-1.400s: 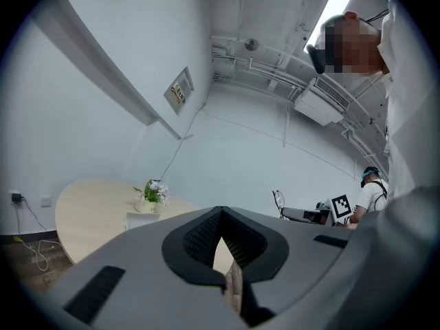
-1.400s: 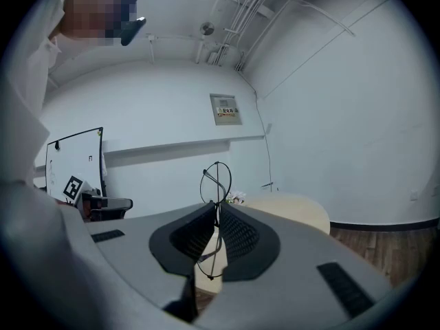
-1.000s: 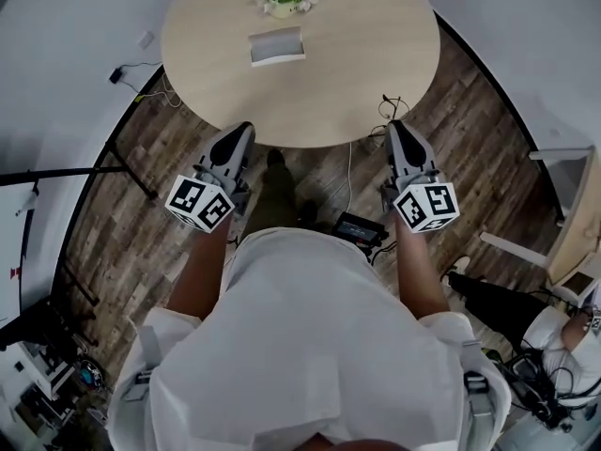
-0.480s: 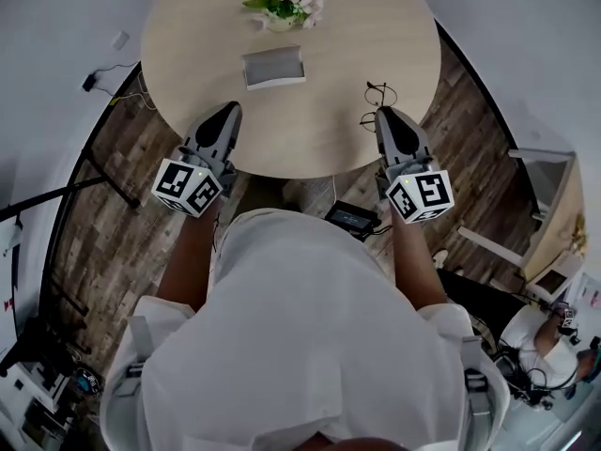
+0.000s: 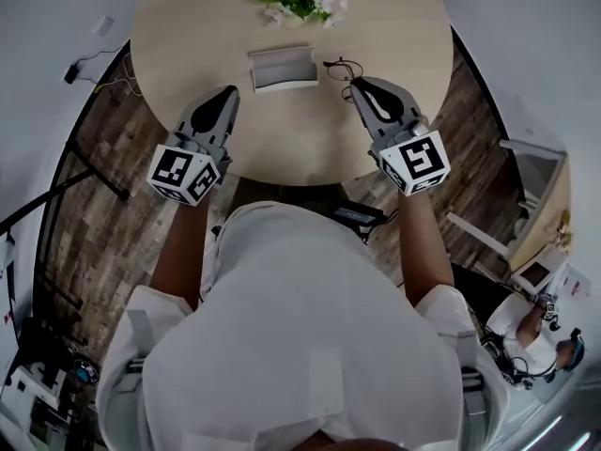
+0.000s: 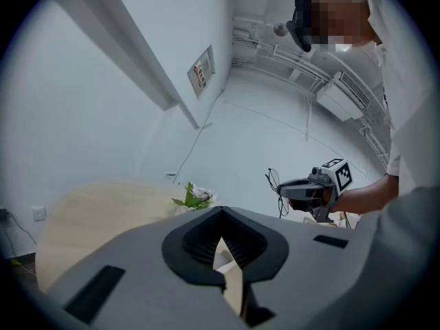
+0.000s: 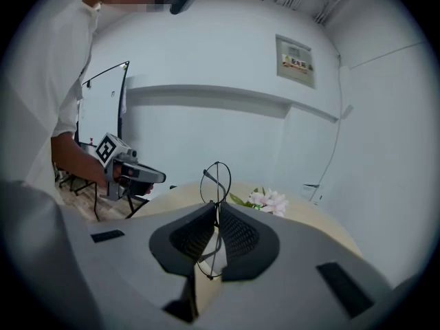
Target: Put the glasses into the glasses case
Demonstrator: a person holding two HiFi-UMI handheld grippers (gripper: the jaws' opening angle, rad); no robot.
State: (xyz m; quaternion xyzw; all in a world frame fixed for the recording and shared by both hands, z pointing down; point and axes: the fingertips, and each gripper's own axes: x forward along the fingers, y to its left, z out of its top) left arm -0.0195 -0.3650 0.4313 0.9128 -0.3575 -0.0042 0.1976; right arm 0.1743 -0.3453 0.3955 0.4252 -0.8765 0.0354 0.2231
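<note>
My right hand-held gripper (image 5: 362, 85) pinches the glasses (image 5: 340, 67) above the round pale bench (image 5: 188, 26), just right of the open glasses case (image 5: 282, 68). My left hand-held gripper (image 5: 223, 97) is pressed together, empty. Plank floor (image 5: 94, 214), white walls (image 7: 227, 129).

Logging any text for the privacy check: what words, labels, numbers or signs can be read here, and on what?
Wall notice: print too small and blurred to read.
Marker cubes: black-and-white square patterns only, no letters or numbers.
Nothing else bears legible text.
</note>
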